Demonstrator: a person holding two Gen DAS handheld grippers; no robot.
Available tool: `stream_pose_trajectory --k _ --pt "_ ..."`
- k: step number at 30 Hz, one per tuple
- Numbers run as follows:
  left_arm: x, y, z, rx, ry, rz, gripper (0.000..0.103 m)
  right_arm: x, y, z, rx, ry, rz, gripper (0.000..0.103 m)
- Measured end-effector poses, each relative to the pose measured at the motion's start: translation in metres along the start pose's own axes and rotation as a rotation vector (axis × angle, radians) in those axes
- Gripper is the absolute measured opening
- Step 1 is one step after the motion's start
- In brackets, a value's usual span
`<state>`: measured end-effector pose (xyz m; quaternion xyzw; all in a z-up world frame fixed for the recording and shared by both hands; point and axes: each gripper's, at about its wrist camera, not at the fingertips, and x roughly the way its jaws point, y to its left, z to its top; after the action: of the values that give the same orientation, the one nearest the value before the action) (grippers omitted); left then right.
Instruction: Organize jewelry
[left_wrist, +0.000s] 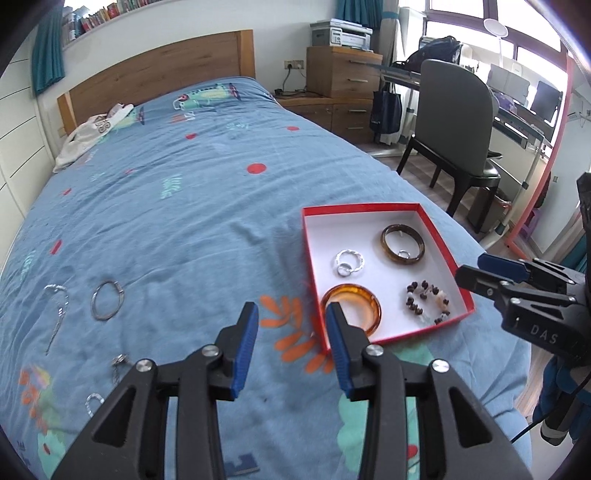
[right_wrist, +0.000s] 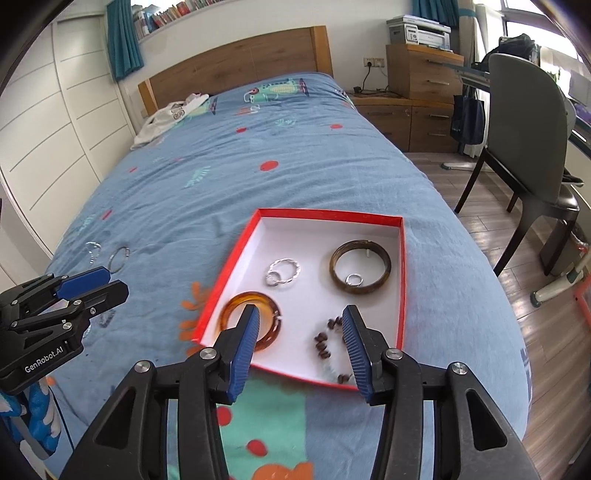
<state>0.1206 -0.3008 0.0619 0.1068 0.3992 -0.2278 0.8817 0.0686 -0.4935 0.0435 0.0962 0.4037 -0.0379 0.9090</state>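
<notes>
A red box with a white floor lies on the blue bedspread. In it are an amber bangle, a brown bangle, a twisted silver ring and a bead bracelet. A silver bangle, a silver chain and small silver pieces lie on the bedspread left of the box. My left gripper is open and empty above the bedspread by the box's near left corner. My right gripper is open and empty over the box's near edge.
The bed has a wooden headboard and white clothing near it. A grey chair and a wooden cabinet stand right of the bed. White wardrobe doors stand on the left.
</notes>
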Motion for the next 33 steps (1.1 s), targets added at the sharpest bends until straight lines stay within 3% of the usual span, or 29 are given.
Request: stream_pose_trajectory --k 20,33 --pt "-0.084 0.065 -0.066 -0.089 -0.052 0.065 0.043 -0.07 0.052 -0.034 -0.033 -0.05 0.034 0.048" --pt "-0.092 0.182 -0.136 -0.25 0.006 0.155 0.043 -0.056 0.122 -0.036 -0.143 -0.022 0.12 0.048"
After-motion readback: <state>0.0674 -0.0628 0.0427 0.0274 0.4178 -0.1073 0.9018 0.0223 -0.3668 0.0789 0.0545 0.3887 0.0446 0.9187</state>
